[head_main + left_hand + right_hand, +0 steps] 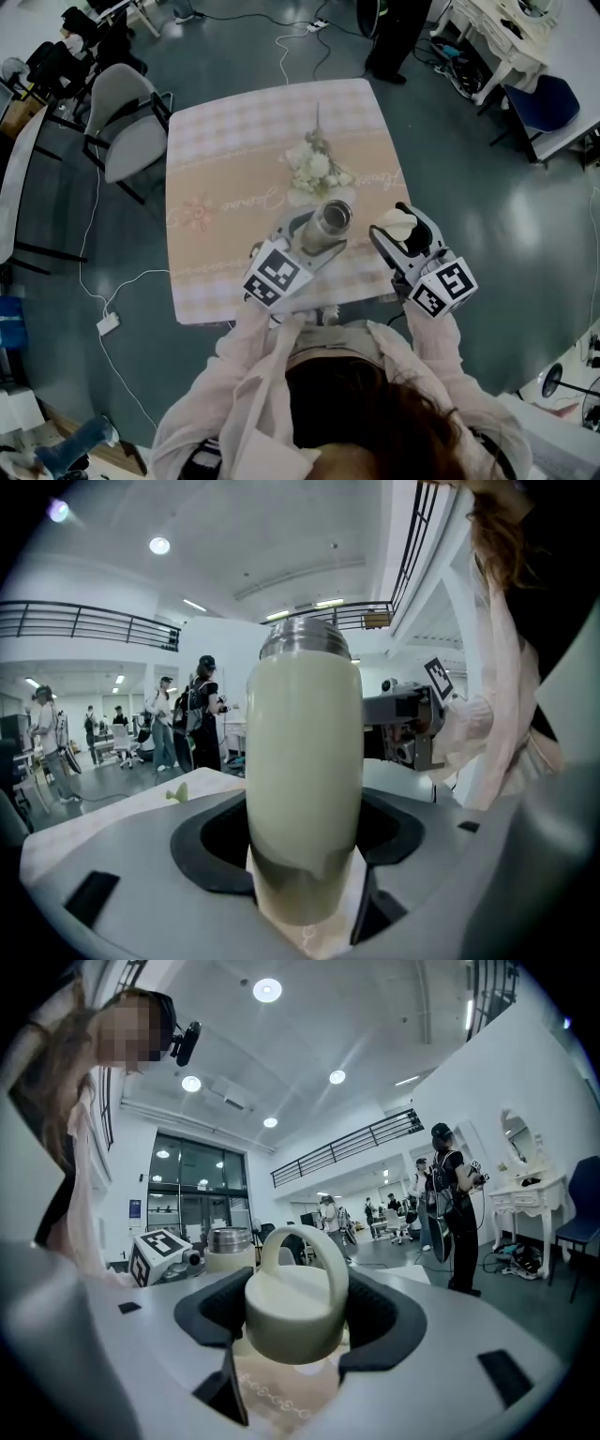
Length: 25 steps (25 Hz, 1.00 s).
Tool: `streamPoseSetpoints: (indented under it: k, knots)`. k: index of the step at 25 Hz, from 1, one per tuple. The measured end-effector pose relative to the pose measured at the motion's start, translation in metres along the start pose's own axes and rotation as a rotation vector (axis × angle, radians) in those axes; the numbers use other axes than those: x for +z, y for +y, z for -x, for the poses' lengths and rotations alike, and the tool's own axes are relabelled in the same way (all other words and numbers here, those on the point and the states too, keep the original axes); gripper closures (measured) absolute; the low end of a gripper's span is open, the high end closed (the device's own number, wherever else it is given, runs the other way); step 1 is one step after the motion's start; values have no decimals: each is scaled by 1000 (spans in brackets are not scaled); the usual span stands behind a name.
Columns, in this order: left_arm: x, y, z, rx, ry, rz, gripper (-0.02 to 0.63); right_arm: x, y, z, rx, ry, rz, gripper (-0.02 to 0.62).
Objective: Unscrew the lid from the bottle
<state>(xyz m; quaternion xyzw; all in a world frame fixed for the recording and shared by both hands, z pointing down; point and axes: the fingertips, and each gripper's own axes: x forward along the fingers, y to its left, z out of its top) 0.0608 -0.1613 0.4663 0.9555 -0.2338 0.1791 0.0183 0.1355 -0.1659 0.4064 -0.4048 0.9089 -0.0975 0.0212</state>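
The cream bottle (330, 225) stands upright between the jaws of my left gripper (314, 242), which is shut on its body. Its steel neck (304, 639) is bare and the mouth is uncovered. In the left gripper view the bottle (305, 780) fills the middle, with the dark pads (211, 841) against its sides. My right gripper (399, 230) is to the right of the bottle and apart from it, shut on the cream lid (395, 224). The lid (296, 1309) has a loop handle on top and sits clamped between the pads, with the bottle (228, 1245) visible beyond it at the left.
The small table (216, 187) has a pink checked cloth, and a bunch of white flowers (315, 169) lies just beyond the bottle. A grey chair (131, 122) stands at the table's far left. Cables run over the floor, and a person (394, 37) stands beyond the table.
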Motion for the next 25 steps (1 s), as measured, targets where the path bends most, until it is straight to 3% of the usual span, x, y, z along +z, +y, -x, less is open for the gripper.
streamPoseSetpoints:
  k: [8, 25]
  knots:
    - [4, 8, 8, 53, -54, 31, 291, -9, -1, 1, -14, 20, 5, 288]
    - [-2, 9, 14, 78, -35, 24, 291, -10, 0, 1, -13, 33, 5, 288]
